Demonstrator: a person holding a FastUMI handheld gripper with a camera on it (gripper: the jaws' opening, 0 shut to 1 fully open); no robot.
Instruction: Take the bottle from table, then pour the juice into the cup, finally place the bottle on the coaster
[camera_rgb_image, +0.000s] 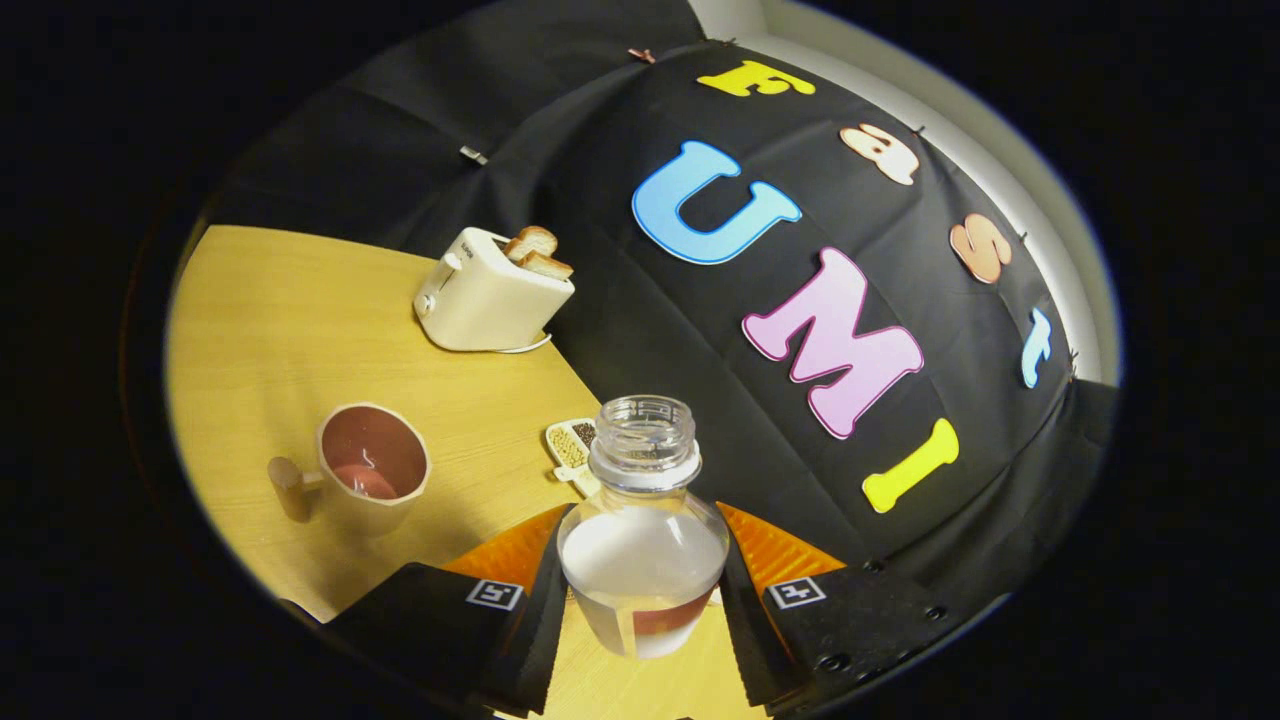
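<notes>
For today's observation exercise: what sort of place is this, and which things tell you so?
Probably a staged kitchen tabletop in a recording booth: a toaster holding toast, a cup and a bottle gripped by the gripper on a wooden table.

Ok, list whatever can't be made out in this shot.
- Coaster: partly behind the bottle held in the gripper.
- Bottle base: hidden between the fingers; its juice level is unclear.
- Cup: liquid depth unclear.
- Toaster: its controls are too small.
</notes>
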